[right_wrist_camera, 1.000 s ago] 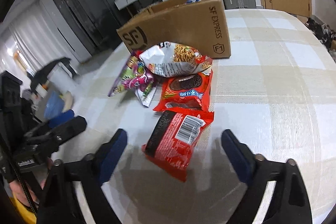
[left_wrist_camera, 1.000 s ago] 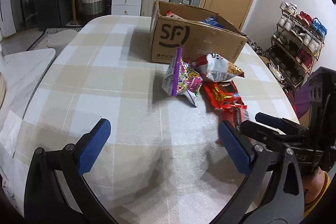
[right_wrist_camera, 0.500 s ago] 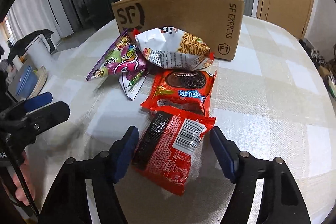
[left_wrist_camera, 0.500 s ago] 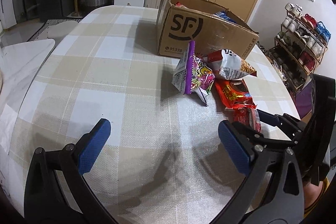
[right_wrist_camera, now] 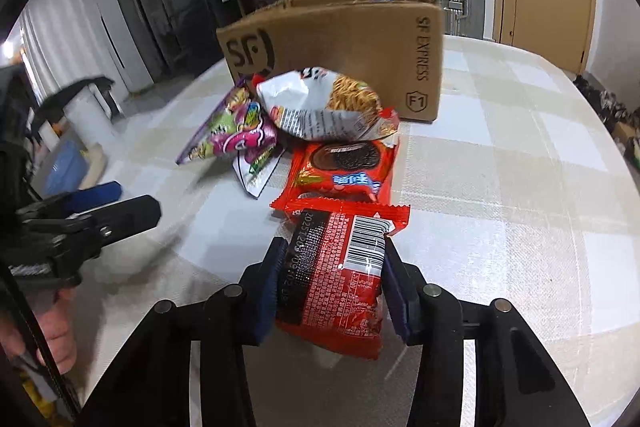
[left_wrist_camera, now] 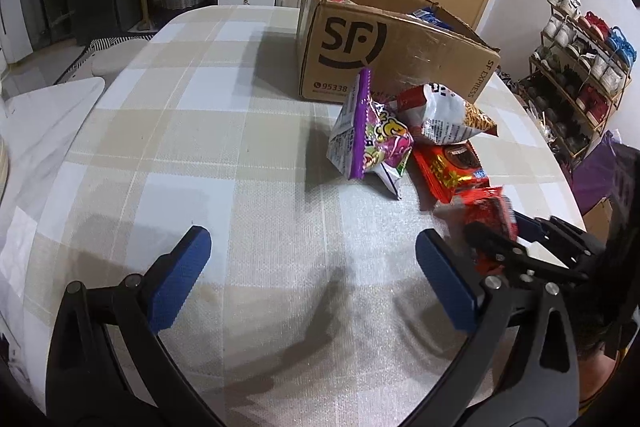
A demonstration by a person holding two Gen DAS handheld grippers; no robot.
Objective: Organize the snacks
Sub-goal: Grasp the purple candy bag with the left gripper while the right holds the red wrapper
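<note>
Snacks lie on the checked worktop. The red cookie packet with the barcode sits between the jaws of the right gripper, which have just been closing and now press on both its sides. Just ahead of these jaws lie a red Oreo packet, a noodle snack bag, a purple candy bag and an SF cardboard box. The left gripper has its jaws spread wide with only worktop between them.
</note>
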